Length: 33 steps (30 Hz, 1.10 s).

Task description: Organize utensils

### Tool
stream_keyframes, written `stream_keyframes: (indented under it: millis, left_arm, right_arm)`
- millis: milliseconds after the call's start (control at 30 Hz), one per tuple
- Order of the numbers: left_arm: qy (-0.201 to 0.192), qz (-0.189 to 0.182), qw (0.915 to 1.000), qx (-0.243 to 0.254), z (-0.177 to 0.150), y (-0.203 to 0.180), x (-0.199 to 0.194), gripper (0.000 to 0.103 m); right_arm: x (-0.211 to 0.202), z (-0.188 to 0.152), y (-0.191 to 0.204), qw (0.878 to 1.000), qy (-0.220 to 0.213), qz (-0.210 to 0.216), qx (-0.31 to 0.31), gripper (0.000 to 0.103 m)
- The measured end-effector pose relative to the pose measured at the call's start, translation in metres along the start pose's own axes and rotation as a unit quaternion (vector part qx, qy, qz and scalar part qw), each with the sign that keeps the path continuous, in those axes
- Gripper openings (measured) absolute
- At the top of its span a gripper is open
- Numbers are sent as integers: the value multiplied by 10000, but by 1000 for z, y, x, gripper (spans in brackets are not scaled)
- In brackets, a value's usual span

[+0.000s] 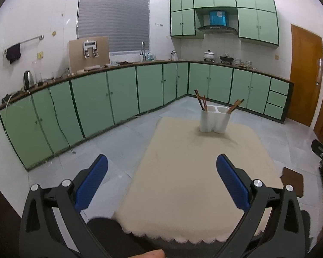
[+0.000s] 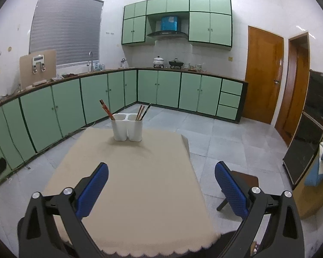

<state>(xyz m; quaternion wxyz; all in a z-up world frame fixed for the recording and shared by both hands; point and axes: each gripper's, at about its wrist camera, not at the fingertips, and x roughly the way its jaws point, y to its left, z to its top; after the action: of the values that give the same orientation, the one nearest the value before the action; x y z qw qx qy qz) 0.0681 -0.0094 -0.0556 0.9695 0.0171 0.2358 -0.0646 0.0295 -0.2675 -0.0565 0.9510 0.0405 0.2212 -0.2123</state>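
White two-compartment holder (image 2: 127, 129), chopsticks (image 2: 142, 112) in both; both grippers' jaws released.

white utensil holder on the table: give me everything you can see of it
The utensil holder is white, smooth and matte, likely ceramic or plastic, shaped as two joined rounded cups with two open compartments side by side. It stands upright on the beige tablecloth near the table's far end. Chopsticks lean outward from the left compartment; more chopsticks lean from the right one. Nothing else touches it; both grippers are open and far from it.
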Motion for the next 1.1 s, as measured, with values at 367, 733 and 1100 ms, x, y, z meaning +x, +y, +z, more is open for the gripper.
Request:
stream_keyframes:
  millis: [367, 733, 1100]
  left_arm:
    - [-482, 78, 9988, -32, -5, 4, -64, 98]
    - [-658, 311, 9972, -161, -4, 8, -94, 98]
    - [-841, 487, 9953, -49, 5, 4, -97, 98]
  right_arm:
    - [-51, -2, -4, 9989, -471, 10, 26, 97]
    - [-87, -9, -14, 9934, -1122, -63, 210, 97]
    - [-83, -13, -17, 9949, -976, 23, 273, 97]
